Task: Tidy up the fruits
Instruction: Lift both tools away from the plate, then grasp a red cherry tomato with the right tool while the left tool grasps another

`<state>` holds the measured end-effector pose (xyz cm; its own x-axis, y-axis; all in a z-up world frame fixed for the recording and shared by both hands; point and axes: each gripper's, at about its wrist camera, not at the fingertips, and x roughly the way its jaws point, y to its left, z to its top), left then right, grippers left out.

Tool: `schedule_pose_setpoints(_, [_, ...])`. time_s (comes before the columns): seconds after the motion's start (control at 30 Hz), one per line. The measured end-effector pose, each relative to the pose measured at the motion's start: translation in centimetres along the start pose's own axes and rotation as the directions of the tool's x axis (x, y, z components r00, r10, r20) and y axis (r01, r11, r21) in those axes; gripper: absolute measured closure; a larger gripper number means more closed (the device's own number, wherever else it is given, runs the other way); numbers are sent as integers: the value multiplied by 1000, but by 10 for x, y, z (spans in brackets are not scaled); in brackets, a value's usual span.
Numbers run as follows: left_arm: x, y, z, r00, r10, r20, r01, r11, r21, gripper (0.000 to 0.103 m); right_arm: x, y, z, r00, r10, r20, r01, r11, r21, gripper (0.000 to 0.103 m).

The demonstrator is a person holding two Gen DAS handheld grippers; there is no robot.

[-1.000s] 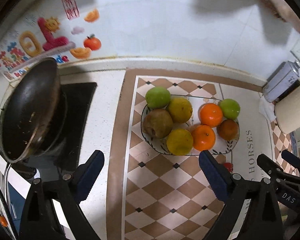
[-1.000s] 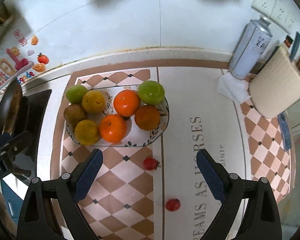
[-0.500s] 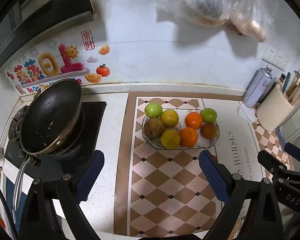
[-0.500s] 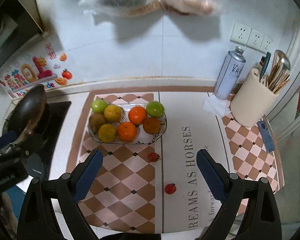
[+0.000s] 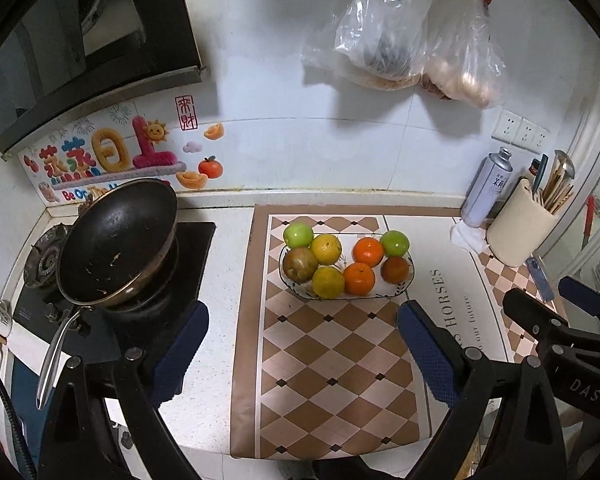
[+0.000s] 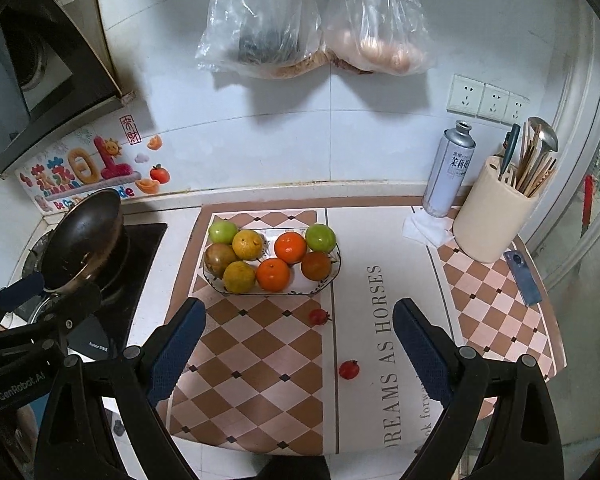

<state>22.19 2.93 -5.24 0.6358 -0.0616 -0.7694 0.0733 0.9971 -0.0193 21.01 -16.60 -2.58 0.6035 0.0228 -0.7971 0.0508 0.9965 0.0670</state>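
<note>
A patterned oval plate [image 5: 407, 280] [image 6: 334, 273] on the checkered mat holds several fruits: two green apples [image 5: 298, 235] [image 6: 321, 237], oranges [image 5: 368, 251] [image 6: 290, 247], yellow citrus [image 5: 327, 282] and a brown pear [image 5: 300, 264]. Two small red tomatoes lie loose on the mat, one just in front of the plate [image 6: 318, 317] and one nearer [image 6: 348, 369]. My left gripper [image 5: 302, 348] is open and empty, well back from the plate. My right gripper [image 6: 299, 344] is open and empty, above the tomatoes.
A black frying pan [image 5: 118, 240] sits on the stove at left. A spray can [image 6: 449, 172], a utensil holder [image 6: 496, 216] and a blue object [image 6: 523, 277] stand at right. Plastic bags [image 6: 312, 20] hang on the wall. The counter's front edge is near.
Both grippers have pulled back and up from the plate, so the fruits look smaller and the wall and hanging bags have come into view. Both stay open.
</note>
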Motion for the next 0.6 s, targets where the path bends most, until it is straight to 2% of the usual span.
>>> schedule_pose_setpoints(0.4, [-8, -3, -8, 1000, -15, 0, 15, 1000, -5, 6, -10, -3, -6, 1000, 28, 10, -28, 999, 33, 4])
schedule_pose_setpoints(0.53, [1, -7, -8, 1000, -14, -22, 14, 1000, -1, 6, 1, -13, -4, 999, 54, 5, -54, 996, 66, 2])
schedule_pose_setpoints(0.6, [11, -10, -8, 999, -2, -37, 2, 1000, 1, 1, 16, -23, -3, 998, 68, -18, -67, 994, 88, 2])
